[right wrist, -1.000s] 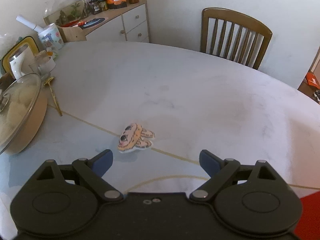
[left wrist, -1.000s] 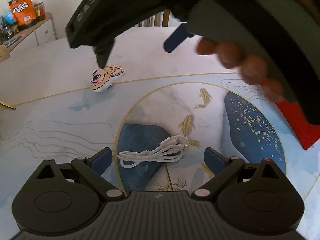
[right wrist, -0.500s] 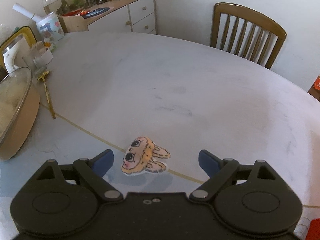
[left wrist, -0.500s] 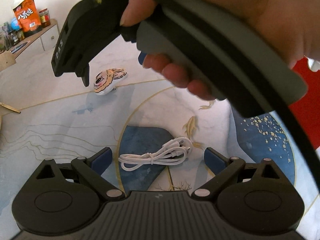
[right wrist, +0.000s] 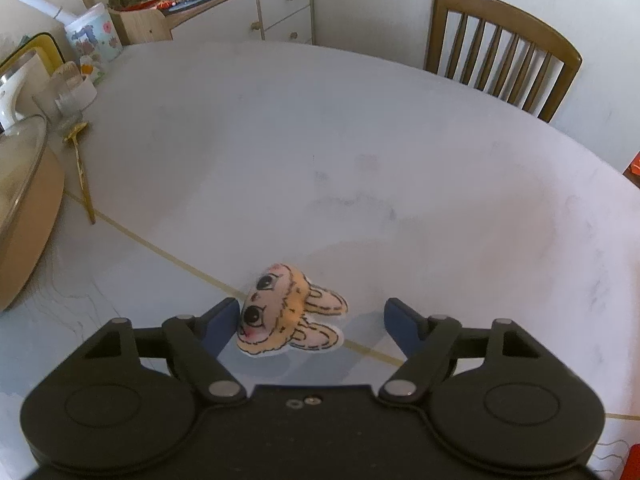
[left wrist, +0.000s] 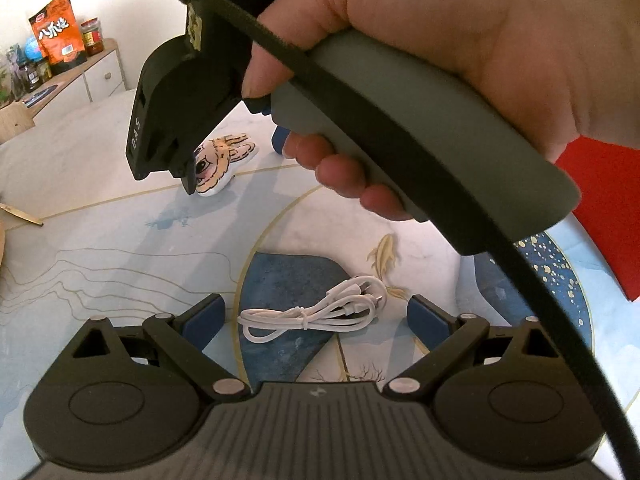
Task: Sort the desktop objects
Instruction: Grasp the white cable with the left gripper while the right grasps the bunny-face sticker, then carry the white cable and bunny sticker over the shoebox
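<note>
Approach has closed fast: within the last second the right gripper [right wrist: 312,316] has come down over the bunny charm [right wrist: 286,316], which has slid from mid-frame to between its spread, unclenched fingers, the left pad touching or just beside the face. A grasp looks imminent. The charm, a flat, soft-looking cartoon face with two ears pointing toward 3 o'clock, lies on the table [right wrist: 360,140]. The left gripper [left wrist: 316,316] hangs released above the white cable [left wrist: 312,314].

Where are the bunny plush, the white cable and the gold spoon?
bunny plush [right wrist: 276,312], right wrist view, on its face.
white cable [left wrist: 316,314], left wrist view, on the tied middle.
gold spoon [right wrist: 82,176], right wrist view, on its handle.
</note>
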The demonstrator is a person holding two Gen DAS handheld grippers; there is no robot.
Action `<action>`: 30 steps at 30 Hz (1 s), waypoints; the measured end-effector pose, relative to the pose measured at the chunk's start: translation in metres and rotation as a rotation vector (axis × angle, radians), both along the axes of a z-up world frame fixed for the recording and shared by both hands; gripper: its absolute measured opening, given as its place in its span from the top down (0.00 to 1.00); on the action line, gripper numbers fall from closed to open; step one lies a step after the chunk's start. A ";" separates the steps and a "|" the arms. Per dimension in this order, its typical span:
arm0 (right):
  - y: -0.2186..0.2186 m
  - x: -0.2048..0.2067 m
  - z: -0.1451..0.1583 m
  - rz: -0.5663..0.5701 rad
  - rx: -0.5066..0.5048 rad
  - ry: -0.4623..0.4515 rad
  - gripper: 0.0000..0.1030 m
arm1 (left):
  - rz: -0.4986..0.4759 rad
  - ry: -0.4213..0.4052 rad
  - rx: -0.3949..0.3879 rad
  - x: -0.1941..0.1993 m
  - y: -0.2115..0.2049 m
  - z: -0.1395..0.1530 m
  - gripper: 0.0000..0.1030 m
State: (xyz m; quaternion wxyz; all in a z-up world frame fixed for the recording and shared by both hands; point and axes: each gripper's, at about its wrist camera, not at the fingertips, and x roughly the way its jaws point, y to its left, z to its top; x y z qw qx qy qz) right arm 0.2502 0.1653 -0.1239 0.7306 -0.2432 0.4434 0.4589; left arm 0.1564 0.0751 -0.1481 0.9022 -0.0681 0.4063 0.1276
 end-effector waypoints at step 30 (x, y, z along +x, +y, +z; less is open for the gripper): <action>-0.069 0.009 0.017 -0.085 -0.003 -0.036 0.51 | -0.015 -0.034 -0.002 -0.013 0.015 0.004 0.36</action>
